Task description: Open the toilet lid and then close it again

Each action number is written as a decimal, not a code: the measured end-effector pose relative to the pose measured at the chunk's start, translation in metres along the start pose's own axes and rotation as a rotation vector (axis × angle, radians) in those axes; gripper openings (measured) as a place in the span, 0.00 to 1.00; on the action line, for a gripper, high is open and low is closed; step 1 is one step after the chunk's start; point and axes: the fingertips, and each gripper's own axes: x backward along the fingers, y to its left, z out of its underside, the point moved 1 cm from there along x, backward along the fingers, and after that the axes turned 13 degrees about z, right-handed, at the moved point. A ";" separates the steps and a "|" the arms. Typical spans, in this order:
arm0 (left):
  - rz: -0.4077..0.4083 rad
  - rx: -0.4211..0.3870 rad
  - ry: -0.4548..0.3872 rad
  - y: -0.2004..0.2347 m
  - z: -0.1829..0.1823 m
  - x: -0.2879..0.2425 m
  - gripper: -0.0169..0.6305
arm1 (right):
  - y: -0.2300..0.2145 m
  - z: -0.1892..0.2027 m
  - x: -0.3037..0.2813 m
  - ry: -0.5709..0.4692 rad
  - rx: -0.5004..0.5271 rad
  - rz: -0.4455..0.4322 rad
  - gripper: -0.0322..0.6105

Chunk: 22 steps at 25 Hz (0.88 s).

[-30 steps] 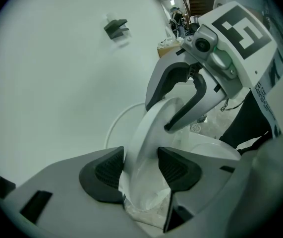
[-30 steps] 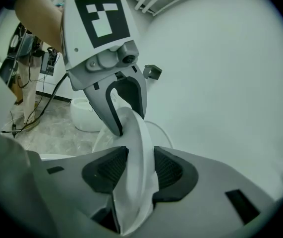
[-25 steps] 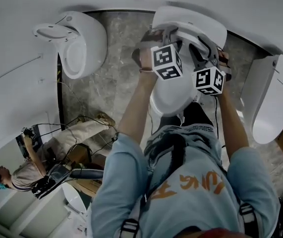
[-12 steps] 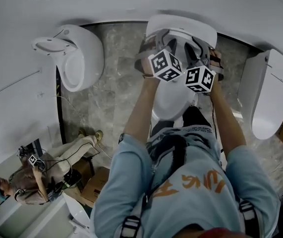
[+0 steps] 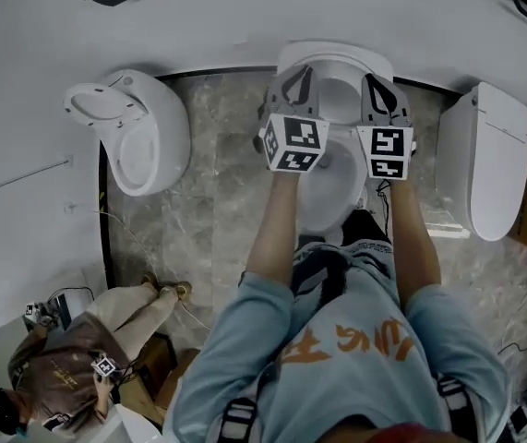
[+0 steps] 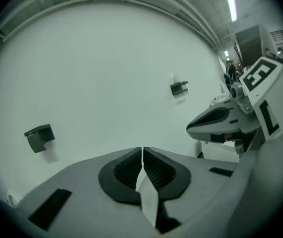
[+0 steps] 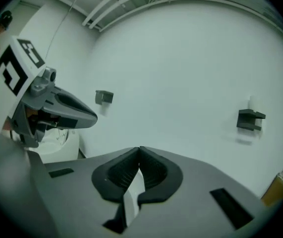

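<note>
You had both sets of jaws clenched on nothing. The left gripper (image 5: 293, 86) and right gripper (image 5: 383, 95) had just been closing, and the pads met with only bare wall (image 6: 106, 73) ahead of them. The toilet lid (image 5: 335, 55) sat below and just ahead of the jaws, between the two grippers. It looked tipped up against the wall, with the bowl (image 5: 329, 178) exposed beneath the jaws. I'd judge the opening step done and the closing step next. That would call for bringing the jaws down to the lid's upper edge, pinching or hooking it, then easing it forward so it doesn't slam.

Hard to read: the head view foreshortened the lid and your grippers covered its sides, so its exact angle was unclear. Neither gripper view showed the toilet, only wall and a wall bracket (image 7: 250, 119).
</note>
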 end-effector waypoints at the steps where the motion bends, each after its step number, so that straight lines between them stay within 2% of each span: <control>1: -0.013 0.021 -0.040 0.003 -0.006 0.017 0.08 | 0.004 -0.012 0.012 -0.020 -0.028 0.010 0.07; 6: -0.058 0.103 -0.222 0.018 -0.035 0.093 0.07 | 0.022 -0.064 0.059 -0.095 -0.099 0.067 0.07; 9: -0.066 0.134 -0.287 0.021 -0.045 0.127 0.07 | 0.029 -0.086 0.080 -0.123 -0.130 0.089 0.07; 12: -0.063 0.163 -0.330 0.018 -0.051 0.149 0.07 | 0.031 -0.105 0.096 -0.151 -0.161 0.102 0.07; 16: -0.038 0.150 -0.368 0.009 -0.056 0.169 0.07 | 0.036 -0.126 0.115 -0.188 -0.186 0.115 0.07; 22: -0.035 0.143 -0.382 0.006 -0.054 0.183 0.07 | 0.039 -0.120 0.133 -0.173 -0.166 0.131 0.07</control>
